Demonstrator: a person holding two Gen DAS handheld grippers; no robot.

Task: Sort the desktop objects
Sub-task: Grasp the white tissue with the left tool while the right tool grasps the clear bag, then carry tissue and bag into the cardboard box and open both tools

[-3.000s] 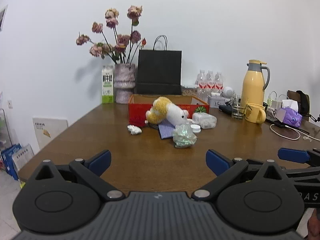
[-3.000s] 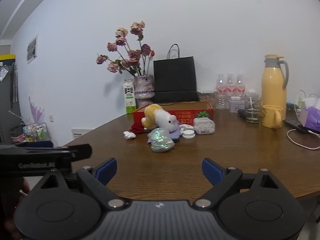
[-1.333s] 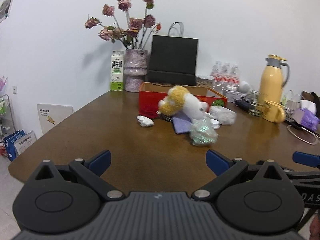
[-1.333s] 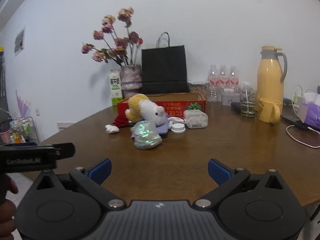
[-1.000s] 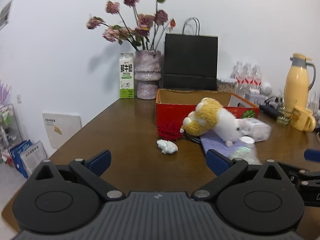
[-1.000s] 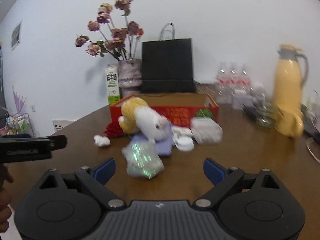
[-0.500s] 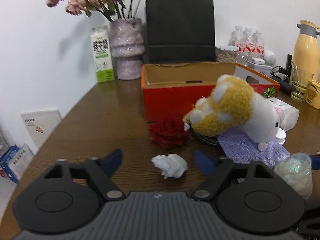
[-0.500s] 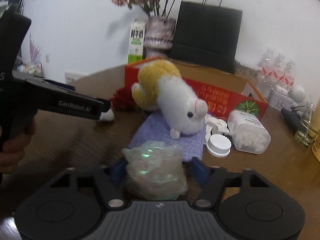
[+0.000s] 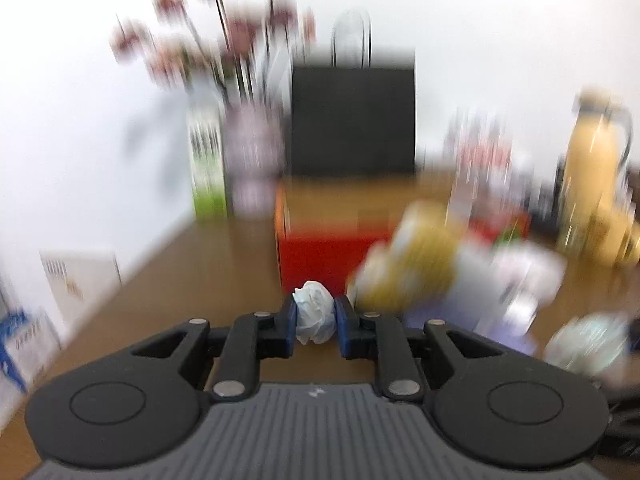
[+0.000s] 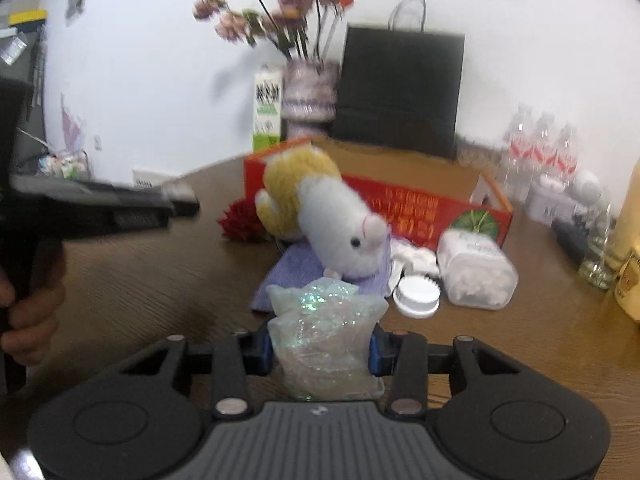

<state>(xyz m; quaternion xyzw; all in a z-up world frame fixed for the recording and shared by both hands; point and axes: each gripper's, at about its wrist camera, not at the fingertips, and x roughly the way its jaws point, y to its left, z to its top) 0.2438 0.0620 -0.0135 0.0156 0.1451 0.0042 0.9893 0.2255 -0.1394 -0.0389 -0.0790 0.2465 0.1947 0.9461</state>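
Note:
My left gripper [image 9: 316, 320] is shut on a crumpled white paper ball [image 9: 314, 314] and holds it above the table; this view is blurred by motion. My right gripper [image 10: 320, 350] is shut on a crinkly iridescent plastic bag [image 10: 324, 340]. Ahead stands an open red cardboard box [image 10: 404, 204], also in the left wrist view [image 9: 320, 256]. A yellow and white plush toy [image 10: 328, 212] lies on a purple cloth [image 10: 296, 270] in front of the box. A red fabric rose [image 10: 240, 220] lies left of the toy. The left gripper's body [image 10: 100, 208] shows at the left of the right wrist view.
A clear jar of cotton [image 10: 476, 270] lies on its side with its white lid [image 10: 416, 294] beside it. A vase of flowers [image 10: 308, 96], a milk carton [image 10: 267, 110], a black paper bag [image 10: 400, 88], water bottles [image 10: 540, 148] and a yellow thermos [image 9: 596, 172] stand behind.
Both grippers came forward over the table and shut: the left on the white paper ball, the right on the iridescent bag. The left has lifted its ball off the table.

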